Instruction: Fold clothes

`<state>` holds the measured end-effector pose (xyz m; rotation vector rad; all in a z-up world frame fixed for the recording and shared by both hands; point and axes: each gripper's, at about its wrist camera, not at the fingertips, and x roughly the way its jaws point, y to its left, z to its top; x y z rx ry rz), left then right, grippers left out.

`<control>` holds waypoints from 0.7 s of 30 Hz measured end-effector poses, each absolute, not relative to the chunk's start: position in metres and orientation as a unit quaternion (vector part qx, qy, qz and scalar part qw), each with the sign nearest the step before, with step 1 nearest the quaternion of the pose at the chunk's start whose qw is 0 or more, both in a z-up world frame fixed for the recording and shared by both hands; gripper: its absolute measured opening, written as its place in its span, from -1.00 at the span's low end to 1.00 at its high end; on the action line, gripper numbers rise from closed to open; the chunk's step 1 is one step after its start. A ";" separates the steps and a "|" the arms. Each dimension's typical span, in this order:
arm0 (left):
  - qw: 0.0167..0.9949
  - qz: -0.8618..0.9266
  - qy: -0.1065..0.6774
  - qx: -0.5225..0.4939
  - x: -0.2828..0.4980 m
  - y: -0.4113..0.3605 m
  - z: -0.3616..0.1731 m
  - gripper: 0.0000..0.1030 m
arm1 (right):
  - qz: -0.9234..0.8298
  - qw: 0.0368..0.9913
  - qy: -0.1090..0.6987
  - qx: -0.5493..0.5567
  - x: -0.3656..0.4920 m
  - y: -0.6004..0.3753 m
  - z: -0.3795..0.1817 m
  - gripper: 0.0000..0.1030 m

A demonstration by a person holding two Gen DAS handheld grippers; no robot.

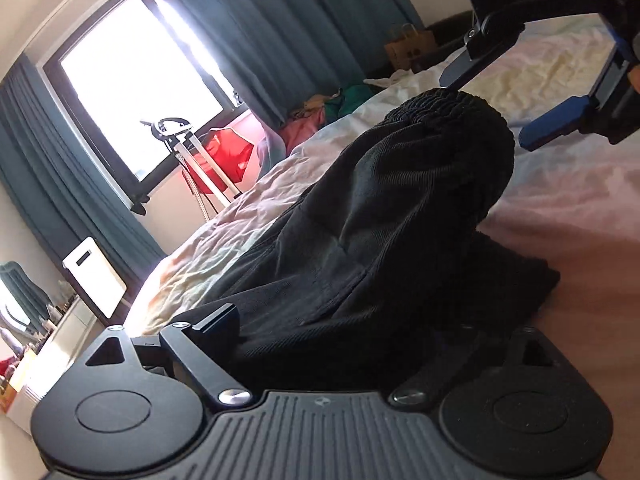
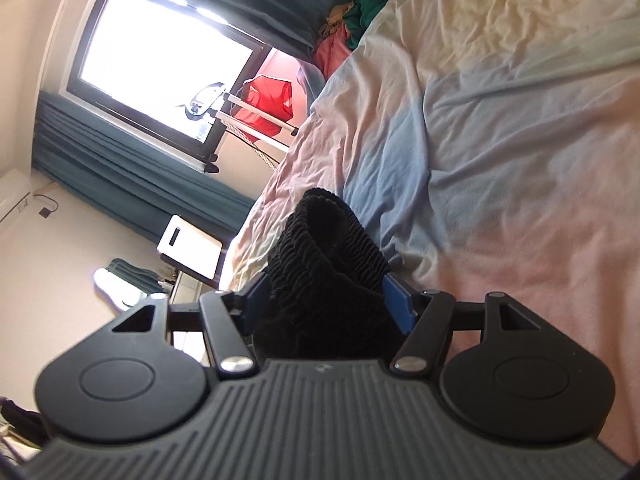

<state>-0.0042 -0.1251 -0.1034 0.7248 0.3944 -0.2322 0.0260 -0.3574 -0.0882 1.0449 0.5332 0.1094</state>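
Black ribbed garment (image 1: 380, 240) lifted off the pastel bedsheet (image 2: 500, 140), elastic waistband pinched in the closed right gripper (image 2: 326, 300), lower cloth clamped by the left gripper (image 1: 352, 332); mid-fold, apparently, with next move needing both ends carried together and laid flat

We see daylight pouring in through the window (image 1: 132, 80), blown out to pure white in both views, with glare bleeding onto the curtains (image 1: 280, 28) beside it. The black garment (image 1: 380, 232) sits backlit, its ribbing barely readable, while the bedsheet (image 2: 500, 120) is softly and evenly lit. Fisheye distortion bends the walls and frame edges, and the corners blur
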 end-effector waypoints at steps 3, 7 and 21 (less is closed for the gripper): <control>0.915 -0.087 0.187 0.346 -0.007 -0.089 -0.102 0.85 | 0.047 0.814 0.258 0.518 0.028 -0.354 -0.098 0.62; 0.929 -0.040 0.203 0.307 -0.009 -0.051 -0.099 0.86 | 0.067 0.784 0.271 0.555 0.036 -0.349 -0.113 0.62; 0.952 0.047 0.295 -0.064 0.010 0.059 -0.070 0.85 | 0.075 0.819 0.248 0.512 0.063 -0.315 -0.116 0.55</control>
